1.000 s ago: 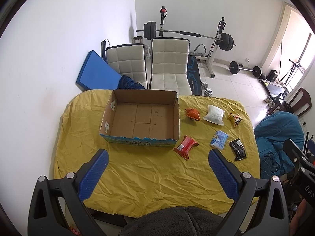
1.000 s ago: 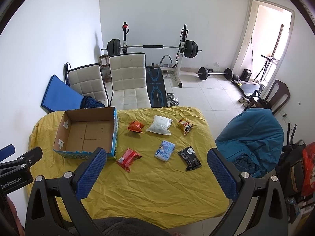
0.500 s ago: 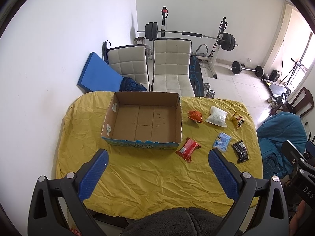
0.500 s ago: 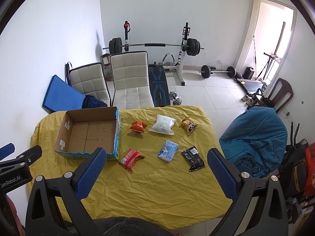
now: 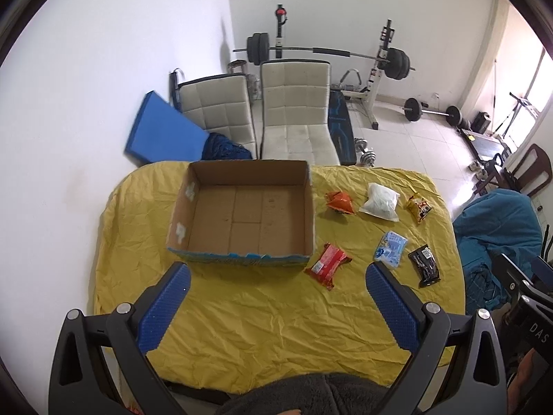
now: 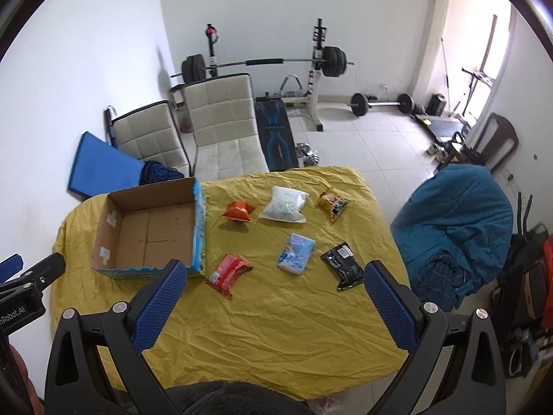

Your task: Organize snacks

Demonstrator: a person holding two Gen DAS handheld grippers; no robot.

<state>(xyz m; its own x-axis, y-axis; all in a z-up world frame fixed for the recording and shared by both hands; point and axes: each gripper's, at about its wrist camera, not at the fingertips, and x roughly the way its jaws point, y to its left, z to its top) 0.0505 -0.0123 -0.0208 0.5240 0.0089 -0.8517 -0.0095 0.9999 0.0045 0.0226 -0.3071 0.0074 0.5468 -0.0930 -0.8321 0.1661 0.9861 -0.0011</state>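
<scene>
- Both tongs, the left tongs (image 5: 276, 276) and the right tongs (image 6: 273, 273), hover spread wide and empty above the near edge of the yellow-draped counter (image 6: 276, 328).
- Six snack packets lie loose right of the empty cardboard box (image 5: 242, 214).
- The red packet (image 6: 227, 274) lies nearest, just beyond the right tongs, long axis slanting away to the right; that hand looks better placed.
</scene>
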